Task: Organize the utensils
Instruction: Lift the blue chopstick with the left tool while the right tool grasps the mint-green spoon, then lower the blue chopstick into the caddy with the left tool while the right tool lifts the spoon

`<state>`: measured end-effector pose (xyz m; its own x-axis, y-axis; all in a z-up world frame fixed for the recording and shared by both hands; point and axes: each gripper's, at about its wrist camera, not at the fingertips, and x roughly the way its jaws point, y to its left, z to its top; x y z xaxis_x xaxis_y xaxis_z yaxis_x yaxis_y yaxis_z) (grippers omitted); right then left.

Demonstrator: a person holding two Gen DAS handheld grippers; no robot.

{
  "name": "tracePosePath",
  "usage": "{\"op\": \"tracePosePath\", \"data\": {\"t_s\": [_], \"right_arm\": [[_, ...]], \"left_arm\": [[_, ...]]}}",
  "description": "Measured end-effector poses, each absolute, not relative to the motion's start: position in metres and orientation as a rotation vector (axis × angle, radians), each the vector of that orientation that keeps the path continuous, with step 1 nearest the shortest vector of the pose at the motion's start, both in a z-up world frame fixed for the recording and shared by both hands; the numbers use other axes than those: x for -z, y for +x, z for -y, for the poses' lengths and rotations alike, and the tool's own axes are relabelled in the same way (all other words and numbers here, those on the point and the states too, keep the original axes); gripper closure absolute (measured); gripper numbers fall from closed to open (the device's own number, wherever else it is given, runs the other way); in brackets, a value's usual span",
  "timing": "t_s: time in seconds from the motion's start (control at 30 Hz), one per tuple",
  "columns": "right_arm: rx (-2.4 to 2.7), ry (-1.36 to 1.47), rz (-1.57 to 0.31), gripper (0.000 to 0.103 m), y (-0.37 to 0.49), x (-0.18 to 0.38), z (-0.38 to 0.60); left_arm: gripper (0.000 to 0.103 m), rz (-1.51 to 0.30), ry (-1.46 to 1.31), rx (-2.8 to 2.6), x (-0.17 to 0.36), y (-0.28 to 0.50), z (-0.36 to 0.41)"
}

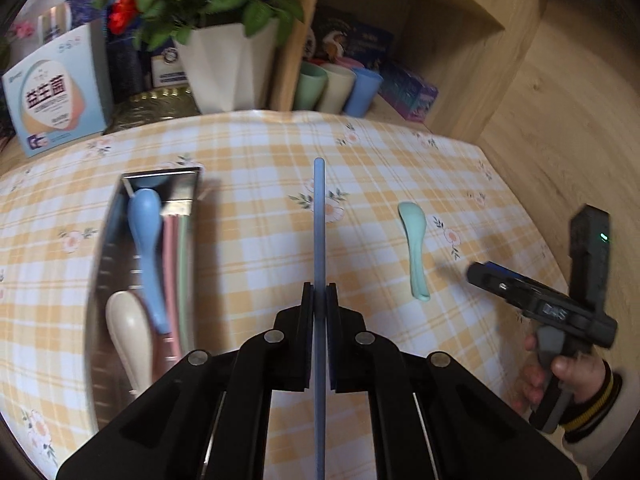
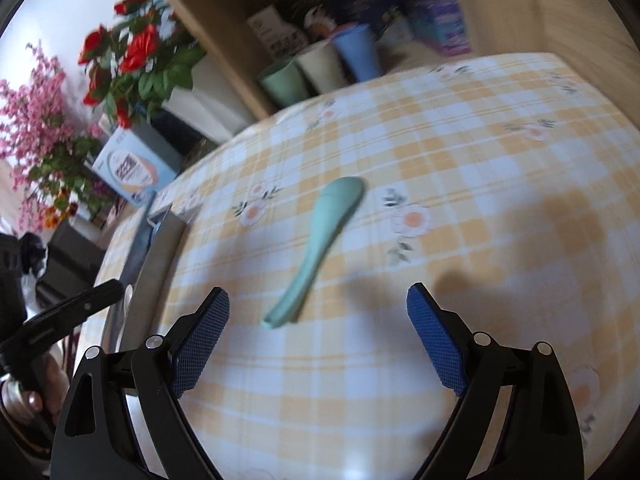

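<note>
My left gripper (image 1: 319, 292) is shut on a thin blue-grey chopstick (image 1: 319, 220) that sticks out straight ahead above the checked tablecloth. Left of it lies a steel utensil tray (image 1: 105, 240) holding a blue spoon (image 1: 146, 240), a cream spoon (image 1: 130, 336) and pink and green chopsticks (image 1: 176, 272). A mint-green spoon (image 1: 414, 248) lies loose on the cloth to the right. My right gripper (image 2: 318, 320) hangs open just above that green spoon (image 2: 320, 240), its handle end between the blue pads (image 2: 204, 336). The right gripper (image 1: 532, 300) also shows at the right edge of the left wrist view.
A wooden shelf at the back holds three cups (image 1: 336, 88) and boxes. A white pot of red flowers (image 1: 228, 68) and a printed box (image 1: 56, 96) stand behind the tray (image 2: 160, 256). The left gripper (image 2: 72, 308) appears at the far left of the right wrist view. A wooden wall (image 1: 560, 120) bounds the right side.
</note>
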<state>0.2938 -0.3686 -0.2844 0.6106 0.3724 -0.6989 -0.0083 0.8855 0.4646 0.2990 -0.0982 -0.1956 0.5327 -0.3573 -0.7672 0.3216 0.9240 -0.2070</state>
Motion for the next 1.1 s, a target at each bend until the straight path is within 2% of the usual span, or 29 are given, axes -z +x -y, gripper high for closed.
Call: {"op": "tracePosePath", "data": {"t_s": [0.1,0.3,0.37,0.47,0.6,0.7,1.1], "right_arm": [[-0.239,0.371,-0.917,0.025,0.315,0.284,0.35],[-0.177,0.208,-0.977,0.035,0.351,0.294,0.323],[-0.147,0.187,-0.999,0.043,0.359,0.298,0.319],[-0.109,0.134,-1.018,0.062,0.364,0.303,0.31],[-0.086,0.099,-1.029,0.069,0.368,0.304,0.301],[-0.063,0.072,-1.032,0.082,0.369,0.305,0.297],[-0.098,0.115,-0.979,0.085,0.338,0.304,0.273]], "left_arm": [[0.097,-0.912,-0.08,0.382,0.191,0.296,0.08],[0.097,-0.888,-0.131,0.368,0.185,0.291,0.056],[0.097,-0.877,-0.148,0.365,0.182,0.29,0.049],[0.097,-0.864,-0.17,0.374,0.181,0.288,0.04],[0.097,-0.858,-0.185,0.386,0.182,0.287,0.035],[0.097,-0.865,-0.21,0.387,0.184,0.287,0.029],[0.097,-0.877,-0.259,0.359,0.191,0.287,0.009]]}}
